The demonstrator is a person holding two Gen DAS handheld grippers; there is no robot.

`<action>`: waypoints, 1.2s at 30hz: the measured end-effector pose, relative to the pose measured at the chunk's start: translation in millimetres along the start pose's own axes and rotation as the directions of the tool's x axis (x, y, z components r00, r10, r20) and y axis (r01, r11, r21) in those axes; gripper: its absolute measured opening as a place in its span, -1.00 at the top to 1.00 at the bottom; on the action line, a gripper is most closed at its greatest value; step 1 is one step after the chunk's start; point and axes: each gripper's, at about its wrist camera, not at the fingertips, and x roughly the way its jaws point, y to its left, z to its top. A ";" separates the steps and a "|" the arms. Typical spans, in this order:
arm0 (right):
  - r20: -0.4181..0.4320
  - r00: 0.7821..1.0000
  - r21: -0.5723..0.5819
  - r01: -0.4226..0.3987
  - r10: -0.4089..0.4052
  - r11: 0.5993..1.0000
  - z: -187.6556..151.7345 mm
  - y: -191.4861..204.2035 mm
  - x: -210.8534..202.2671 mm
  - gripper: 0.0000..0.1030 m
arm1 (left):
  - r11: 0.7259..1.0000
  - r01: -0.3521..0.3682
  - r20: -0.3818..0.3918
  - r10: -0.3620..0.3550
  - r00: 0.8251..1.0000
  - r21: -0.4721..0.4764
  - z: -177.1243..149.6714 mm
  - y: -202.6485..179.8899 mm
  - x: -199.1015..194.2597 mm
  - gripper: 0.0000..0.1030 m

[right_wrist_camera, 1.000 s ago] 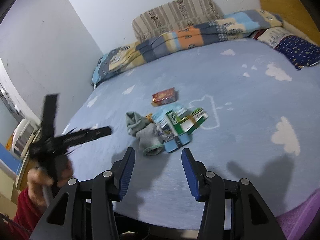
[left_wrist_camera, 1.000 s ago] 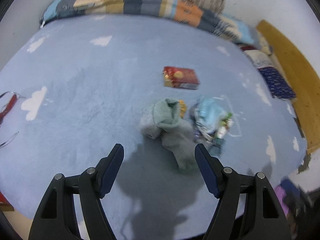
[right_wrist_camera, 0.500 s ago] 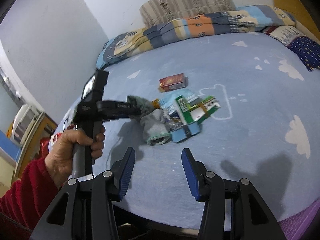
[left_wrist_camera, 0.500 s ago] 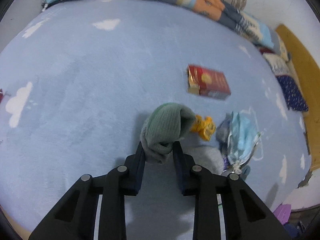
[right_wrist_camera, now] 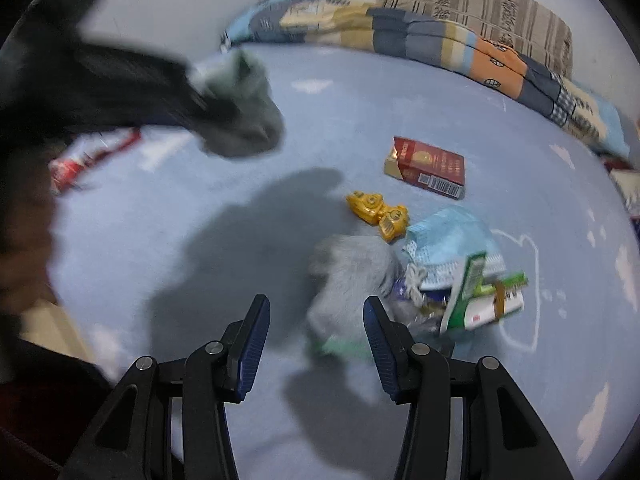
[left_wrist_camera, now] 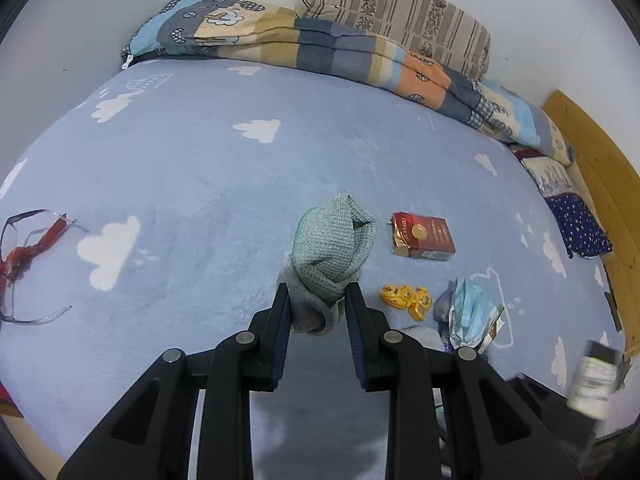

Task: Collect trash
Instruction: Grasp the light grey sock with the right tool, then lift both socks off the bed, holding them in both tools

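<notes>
Clamping a green-grey sock [left_wrist_camera: 332, 252] above the bed [left_wrist_camera: 200, 168], the left tool [left_wrist_camera: 316, 312] is closed; the right tool [right_wrist_camera: 316, 332] gapes empty over another sock [right_wrist_camera: 352, 276].

In the right wrist view the left gripper [right_wrist_camera: 192, 96] and its green sock [right_wrist_camera: 244, 108] were blurred; glasses [left_wrist_camera: 24, 264] ran off the left edge.

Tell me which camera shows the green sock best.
The left wrist view: the green sock sits sharp and centred, pinched in the left tongs, its knit clearly visible. The right wrist view shows it only as a motion-blurred lump at upper left.
</notes>
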 end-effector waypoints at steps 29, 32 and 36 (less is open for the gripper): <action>0.345 0.939 0.324 -0.119 0.000 0.939 -11.1 -79.7 -103.7 0.74 | 0.962 0.062 0.048 -0.078 0.996 0.265 -37.9 -85.4 -29.4 0.50; 0.352 0.936 0.327 -0.122 -0.001 0.937 -13.0 -80.0 -106.8 0.74 | 0.959 0.058 0.051 -0.075 0.996 0.279 -40.6 -88.9 -29.6 0.50; 0.351 0.936 0.337 -0.124 -0.002 0.933 -14.0 -83.2 -106.7 0.74 | 0.958 0.054 0.052 -0.071 0.996 0.282 -41.4 -90.4 -29.1 0.50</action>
